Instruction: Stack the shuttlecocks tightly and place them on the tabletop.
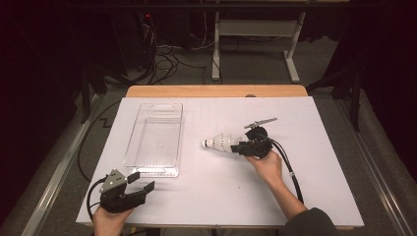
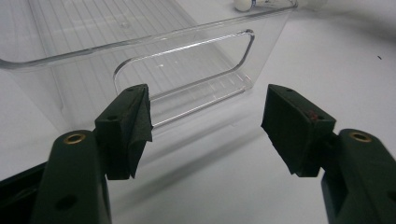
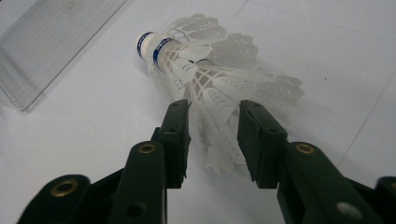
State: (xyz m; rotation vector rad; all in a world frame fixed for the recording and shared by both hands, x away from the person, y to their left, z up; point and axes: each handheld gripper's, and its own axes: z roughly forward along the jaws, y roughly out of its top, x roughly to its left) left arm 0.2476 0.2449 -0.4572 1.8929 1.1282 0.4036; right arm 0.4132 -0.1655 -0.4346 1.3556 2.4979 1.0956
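A white plastic shuttlecock (image 1: pixel 220 143) (image 3: pixel 219 79) with blue bands at its cork lies on its side on the white table, cork pointing left toward the bin. My right gripper (image 1: pixel 236 146) (image 3: pixel 212 135) sits low at its skirt end. The jaws stand on either side of the skirt's edge with small gaps, so it is open. An empty clear plastic bin (image 1: pixel 147 147) (image 2: pixel 140 39) stands left of the shuttlecock. My left gripper (image 1: pixel 140 181) (image 2: pixel 208 126) rests near the table's front left, open and empty, facing the bin's near handle cutout.
The white table sheet (image 1: pixel 314 123) has free room to the right and front. A wooden table edge (image 1: pixel 216 91) runs along the back. Beyond it are a metal frame and floor cables (image 1: pixel 167 59). The right gripper's cable (image 1: pixel 290 172) trails toward the front.
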